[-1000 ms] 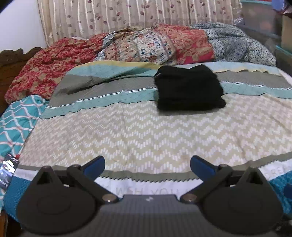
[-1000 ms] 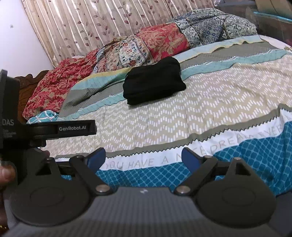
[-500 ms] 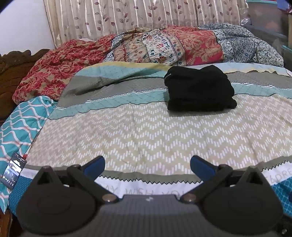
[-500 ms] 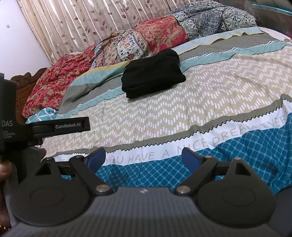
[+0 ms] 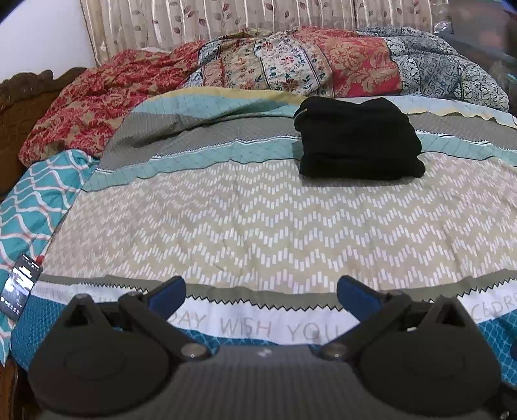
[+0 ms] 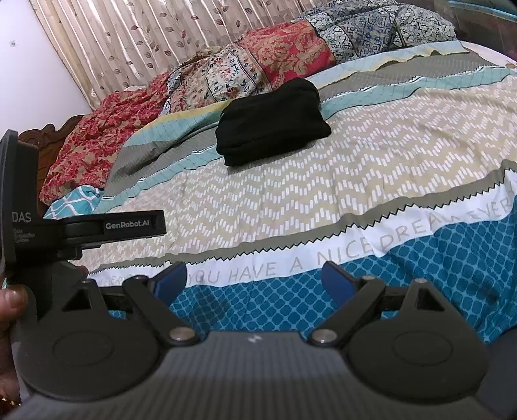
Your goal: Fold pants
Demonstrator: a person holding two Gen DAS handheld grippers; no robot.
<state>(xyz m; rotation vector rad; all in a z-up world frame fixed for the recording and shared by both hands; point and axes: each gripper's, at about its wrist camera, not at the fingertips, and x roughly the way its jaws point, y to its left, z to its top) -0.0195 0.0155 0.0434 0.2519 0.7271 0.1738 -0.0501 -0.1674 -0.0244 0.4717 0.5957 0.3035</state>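
Observation:
The black pants lie folded into a compact stack on the bed's far middle, on the grey and teal stripes; they also show in the right wrist view. My left gripper is open and empty, held over the bed's near edge, far from the pants. My right gripper is open and empty over the blue patterned edge. The left gripper's body shows at the left of the right wrist view.
A patterned bedspread covers the bed. Crumpled quilts lie piled along the far side before a curtain. A phone lies at the left edge. A wooden headboard stands at the left.
Both grippers have drawn back slightly from the bed and shifted; the left view has panned left, so the pants sit further right. The pants have not moved. Both stay open.

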